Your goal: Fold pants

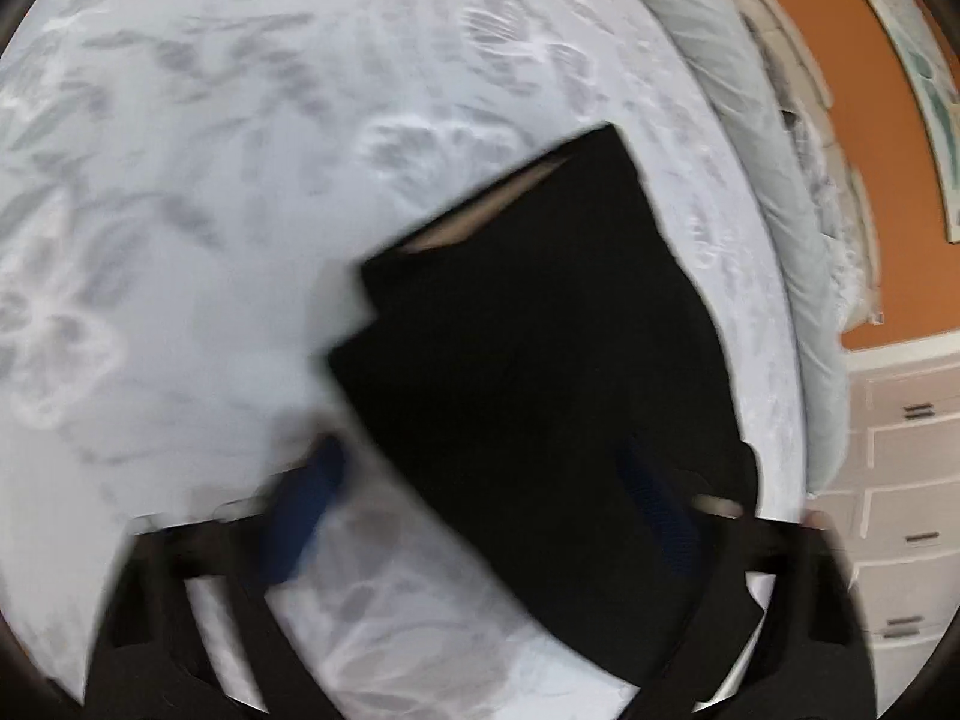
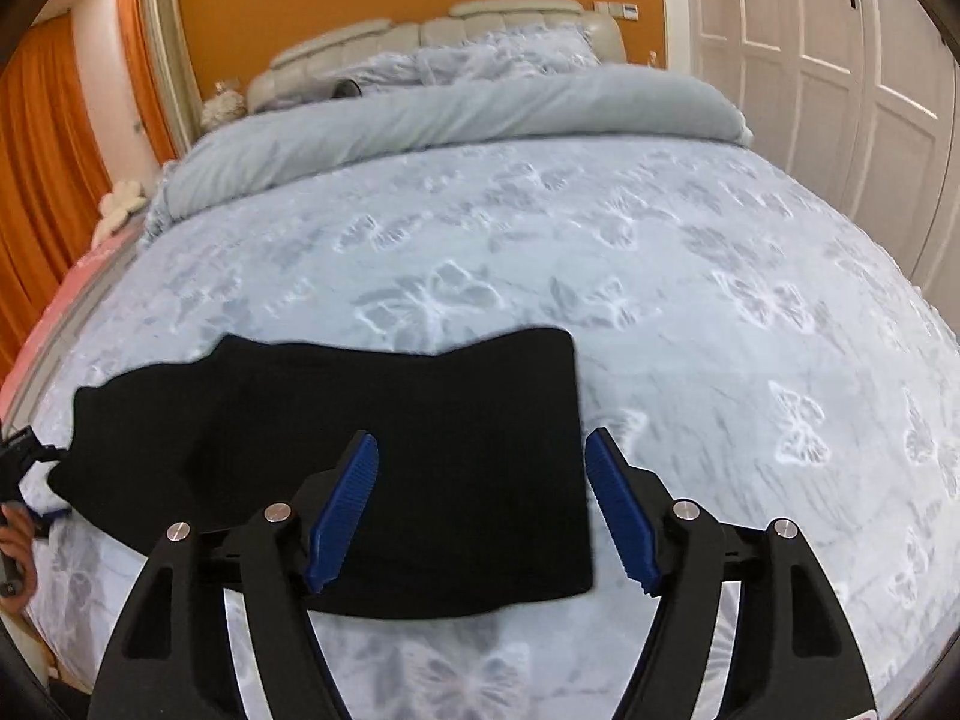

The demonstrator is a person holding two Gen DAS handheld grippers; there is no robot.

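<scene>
The black pants (image 2: 360,420) lie folded into a wide band on the pale blue bed cover (image 2: 660,276). My right gripper (image 2: 480,510) hovers over their right end, its blue pads (image 2: 345,516) wide apart and nothing pinched. In the blurred left wrist view the pants (image 1: 540,330) run up and away, with tan lining showing at the far edge. The left gripper (image 1: 480,507) straddles their near corner. Its jaws stand apart, and a strip of bed cover shows between the left pad (image 1: 312,504) and the cloth. The left gripper (image 2: 24,462) also shows at the pants' left end in the right wrist view.
A rolled grey-blue duvet (image 2: 450,114) and pillows lie at the head of the bed by a padded headboard. White wardrobe doors (image 2: 810,60) stand to the right, orange curtains (image 2: 36,180) to the left. A person's hand (image 2: 15,546) holds the left gripper. Drawers (image 1: 900,480) stand beside the bed.
</scene>
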